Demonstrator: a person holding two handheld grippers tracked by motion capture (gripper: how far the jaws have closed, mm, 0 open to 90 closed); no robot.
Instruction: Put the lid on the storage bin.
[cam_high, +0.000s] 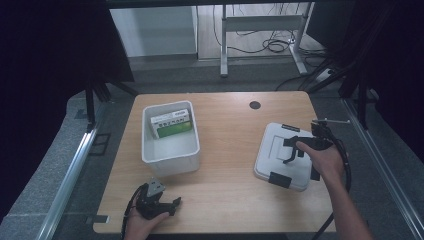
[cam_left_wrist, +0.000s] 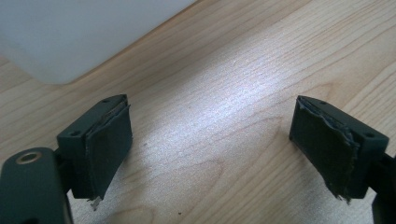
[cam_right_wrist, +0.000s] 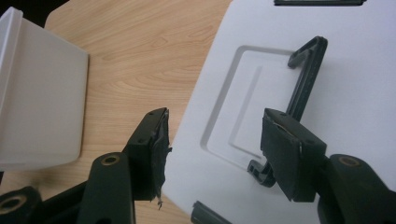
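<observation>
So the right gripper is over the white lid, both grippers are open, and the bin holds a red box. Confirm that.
Not quite: the box in the white bin is green and white, not red, as the high view shows. The rest holds: the right gripper hangs open over the white lid, and the left gripper is open above the table.

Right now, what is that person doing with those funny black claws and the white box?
A person holds a claw-like gripper in each hand at a wooden table. The right gripper hangs open over a white lid lying flat, close to its raised black handle. The left gripper rests open near the table's front edge, holding nothing. The white bin stands uncovered with a green and white box inside.
</observation>
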